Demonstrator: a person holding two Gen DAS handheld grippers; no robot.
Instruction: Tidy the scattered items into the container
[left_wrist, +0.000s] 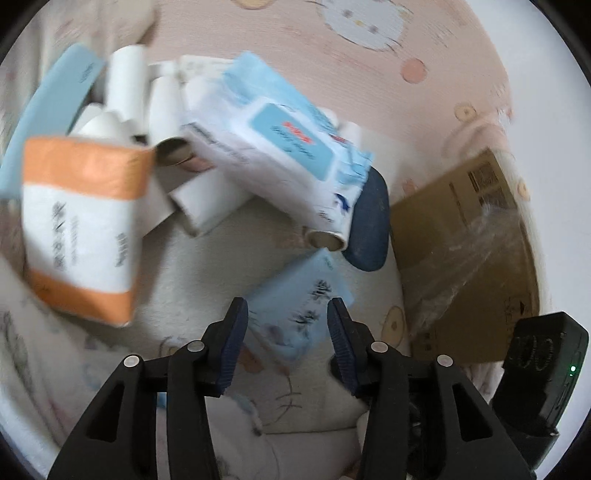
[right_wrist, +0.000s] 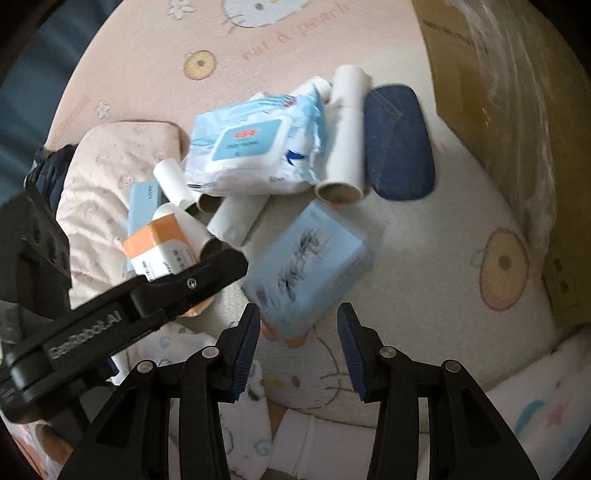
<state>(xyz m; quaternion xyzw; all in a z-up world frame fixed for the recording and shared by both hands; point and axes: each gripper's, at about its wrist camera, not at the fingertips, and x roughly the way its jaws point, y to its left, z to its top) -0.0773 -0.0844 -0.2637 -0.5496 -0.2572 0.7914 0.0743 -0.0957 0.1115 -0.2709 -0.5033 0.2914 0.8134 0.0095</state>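
Observation:
Scattered items lie on a cartoon-print mat: a blue wet-wipes pack, an orange-and-white tissue pack, a light blue tissue pack, several white paper rolls and a dark blue case. A cardboard box with plastic wrap stands on the right. My left gripper is open and empty just before the light blue pack; it shows from the side in the right wrist view. My right gripper is open and empty, near the same pack.
A pink pillow lies left of the pile. A flat light blue item lies behind the orange pack. The right gripper's black body sits at the lower right of the left wrist view. A printed blanket lies near me.

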